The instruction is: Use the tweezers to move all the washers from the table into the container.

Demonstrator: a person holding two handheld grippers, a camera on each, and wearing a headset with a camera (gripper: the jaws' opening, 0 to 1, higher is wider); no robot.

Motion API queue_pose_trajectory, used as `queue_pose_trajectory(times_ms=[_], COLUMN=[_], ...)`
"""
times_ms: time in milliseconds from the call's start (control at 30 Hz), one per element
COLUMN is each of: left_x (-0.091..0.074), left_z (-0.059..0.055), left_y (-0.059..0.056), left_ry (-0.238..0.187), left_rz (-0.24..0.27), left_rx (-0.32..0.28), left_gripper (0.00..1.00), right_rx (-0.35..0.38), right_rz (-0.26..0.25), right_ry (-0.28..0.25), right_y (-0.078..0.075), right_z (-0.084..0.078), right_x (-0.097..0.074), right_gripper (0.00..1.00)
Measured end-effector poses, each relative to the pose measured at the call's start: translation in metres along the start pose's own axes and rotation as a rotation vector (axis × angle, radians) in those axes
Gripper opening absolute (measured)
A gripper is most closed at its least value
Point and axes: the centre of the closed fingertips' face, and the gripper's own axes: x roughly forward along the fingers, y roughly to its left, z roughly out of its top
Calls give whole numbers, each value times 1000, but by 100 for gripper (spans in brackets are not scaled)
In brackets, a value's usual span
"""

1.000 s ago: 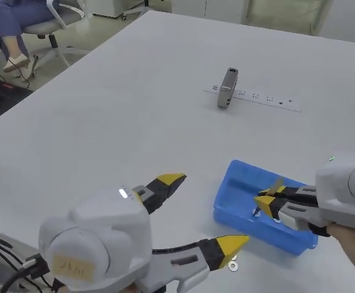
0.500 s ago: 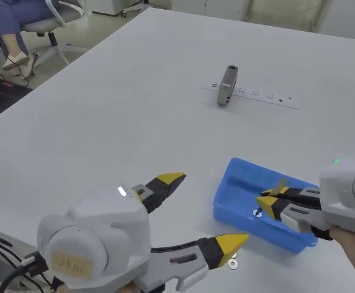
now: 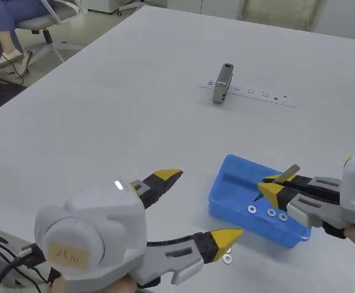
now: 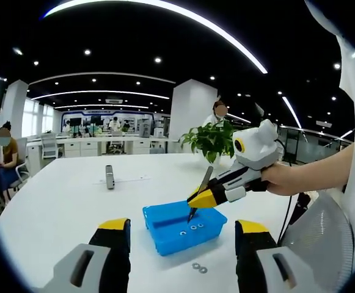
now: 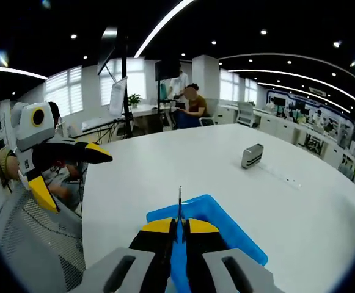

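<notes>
A blue container point(image 3: 229, 198) sits on the white table and three washers point(image 3: 270, 212) lie inside it. My right gripper point(image 3: 267, 188) hovers over the container, shut on thin metal tweezers point(image 4: 204, 180) whose tip points down into the tray. The tweezers point(image 5: 179, 204) also stick out between the shut jaws above the container point(image 5: 232, 238). Two washers point(image 3: 227, 257) lie on the table just in front of the container, near one jaw of my left gripper point(image 3: 198, 206). That gripper stands open with nothing between its jaws, facing the container point(image 4: 165, 235) and the loose washers point(image 4: 197, 267).
A white power strip point(image 3: 259, 96) with a grey adapter point(image 3: 223, 83) plugged in lies farther back on the table. An office chair point(image 3: 40, 18) stands past the far left edge. People sit and stand in the room behind point(image 5: 192, 101).
The right gripper has drawn back to the right and raised the tweezers from the container floor. Three washers now show in the container. The left gripper has stayed put.
</notes>
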Motion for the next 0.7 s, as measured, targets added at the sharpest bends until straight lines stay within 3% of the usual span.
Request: queue_pose_trajectory(times_ms=[167,333,700], left_x=[0,1,4], left_z=[-2,-4,-6], left_y=[0,-4,-17], left_ry=[10,22,37], left_rz=[-1,-20,-74], left_rx=[9,18,58], left_gripper=[70,69,70], right_rx=[21,38,68], right_rz=[63,136,213], right_ry=[-7,23,119], right_y=[23,46,67], right_z=[-2,-17,-55], right_x=[-1,7,17], right_gripper=[3,3,3])
